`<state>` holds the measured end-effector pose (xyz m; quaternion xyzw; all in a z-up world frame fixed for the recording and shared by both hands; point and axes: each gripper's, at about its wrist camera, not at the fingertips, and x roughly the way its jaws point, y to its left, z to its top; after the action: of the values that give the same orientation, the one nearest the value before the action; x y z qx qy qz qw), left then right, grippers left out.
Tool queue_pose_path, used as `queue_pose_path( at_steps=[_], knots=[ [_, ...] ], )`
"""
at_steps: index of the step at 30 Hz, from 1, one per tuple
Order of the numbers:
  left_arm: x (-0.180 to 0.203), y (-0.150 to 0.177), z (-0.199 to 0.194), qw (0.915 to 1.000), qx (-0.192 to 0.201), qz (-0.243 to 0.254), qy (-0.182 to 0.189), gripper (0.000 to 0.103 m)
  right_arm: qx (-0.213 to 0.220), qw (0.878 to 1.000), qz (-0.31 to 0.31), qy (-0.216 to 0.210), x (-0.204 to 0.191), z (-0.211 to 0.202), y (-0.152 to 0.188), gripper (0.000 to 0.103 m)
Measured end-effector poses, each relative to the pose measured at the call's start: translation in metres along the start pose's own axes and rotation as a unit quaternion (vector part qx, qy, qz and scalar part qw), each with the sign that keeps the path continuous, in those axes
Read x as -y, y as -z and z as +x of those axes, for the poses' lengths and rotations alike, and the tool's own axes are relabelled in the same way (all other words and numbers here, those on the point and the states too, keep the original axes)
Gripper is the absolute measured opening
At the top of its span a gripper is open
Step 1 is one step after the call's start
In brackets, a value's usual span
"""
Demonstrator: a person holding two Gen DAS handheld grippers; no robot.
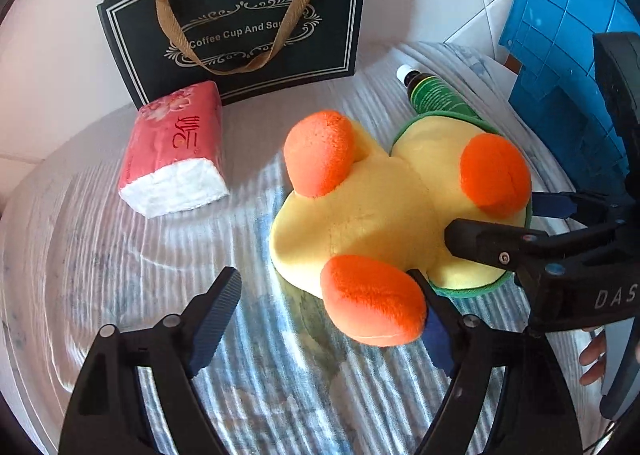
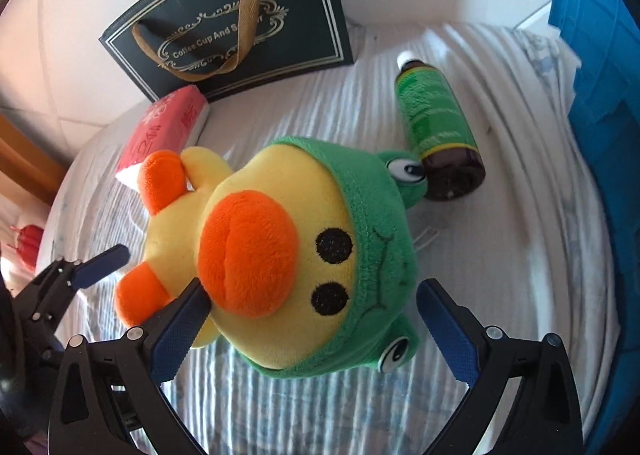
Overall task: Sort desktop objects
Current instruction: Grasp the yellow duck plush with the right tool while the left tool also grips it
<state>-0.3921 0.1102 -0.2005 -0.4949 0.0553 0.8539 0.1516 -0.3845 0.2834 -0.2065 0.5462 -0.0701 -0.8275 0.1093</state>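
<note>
Desktop objects lie unsorted on the striped cloth (image 2: 520, 255), so by the look of it the sorting has barely begun. Biggest is the blue plastic crate (image 1: 560, 67) at the right edge, likely the place things should go, though its inside is hidden. Next comes the black paper gift bag (image 1: 240, 23), upright at the back. The yellow duck plush (image 2: 280, 255) in its green frog hood lies in the middle, on its back. The red tissue pack (image 1: 172, 151) lies just in front of the bag, and the green-labelled brown bottle (image 2: 440, 127) lies on its side near the plush's head, toward the crate.

Both grippers address the plush. The right gripper (image 2: 312, 323) straddles its head, jaws apart, one blue pad touching the beak side, the other clear of the hood. The left gripper (image 1: 332, 307) reaches in from the feet end, jaws also apart, one orange foot between them. Nothing is gripped yet; closing and lifting remain.
</note>
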Motion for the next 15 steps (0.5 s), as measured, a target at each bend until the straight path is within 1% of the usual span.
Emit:
queue_pose_path(
  at_steps=[1, 2, 3, 4, 6, 7, 8, 9, 10, 11, 12, 15],
  knots=[
    [0.000, -0.002, 0.001, 1.0000, 0.003, -0.004, 0.003, 0.083, 0.003, 1.000, -0.005, 0.003, 0.000, 0.000, 0.000, 0.103],
    [-0.001, -0.005, 0.004, 0.9999, 0.007, -0.008, 0.008, 0.085, 0.004, 1.000, -0.008, 0.007, 0.000, 0.002, 0.000, 0.103],
    [-0.001, -0.009, 0.009, 0.9999, 0.003, -0.009, 0.012, 0.091, 0.000, 1.000, -0.010, 0.008, -0.001, 0.005, -0.001, 0.103],
    [0.000, -0.010, 0.013, 0.9999, -0.005, -0.008, 0.012, 0.092, -0.006, 1.000, -0.006, 0.003, 0.001, 0.010, -0.002, 0.103],
    [0.002, -0.012, 0.016, 0.9999, -0.006, 0.000, 0.014, 0.092, -0.018, 1.000, 0.001, -0.010, 0.004, 0.016, -0.004, 0.103],
    [0.002, -0.013, 0.015, 0.9999, -0.002, 0.005, 0.015, 0.092, -0.011, 1.000, -0.003, -0.009, 0.004, 0.016, -0.004, 0.103],
    [0.003, -0.012, 0.014, 0.9998, 0.001, 0.010, 0.018, 0.087, -0.007, 1.000, -0.006, -0.008, 0.003, 0.015, -0.004, 0.103],
    [0.004, -0.011, 0.012, 0.9994, 0.003, 0.012, 0.034, 0.069, -0.007, 1.000, -0.008, -0.007, 0.002, 0.013, -0.004, 0.097],
    [0.005, -0.010, 0.009, 0.9988, 0.004, 0.012, 0.048, 0.065, -0.004, 1.000, -0.010, -0.012, 0.001, 0.010, -0.003, 0.092],
    [0.008, -0.008, 0.005, 0.9991, 0.009, 0.015, 0.038, 0.061, -0.002, 1.000, -0.016, -0.010, -0.002, 0.006, -0.003, 0.089],
    [0.012, -0.007, 0.001, 0.9991, 0.015, 0.023, 0.033, 0.055, 0.001, 1.000, -0.026, -0.004, -0.006, 0.003, -0.002, 0.086],
    [0.016, -0.004, -0.015, 0.9990, 0.023, 0.023, 0.030, 0.045, 0.009, 0.999, -0.034, -0.004, -0.012, -0.010, 0.000, 0.082]
  ],
)
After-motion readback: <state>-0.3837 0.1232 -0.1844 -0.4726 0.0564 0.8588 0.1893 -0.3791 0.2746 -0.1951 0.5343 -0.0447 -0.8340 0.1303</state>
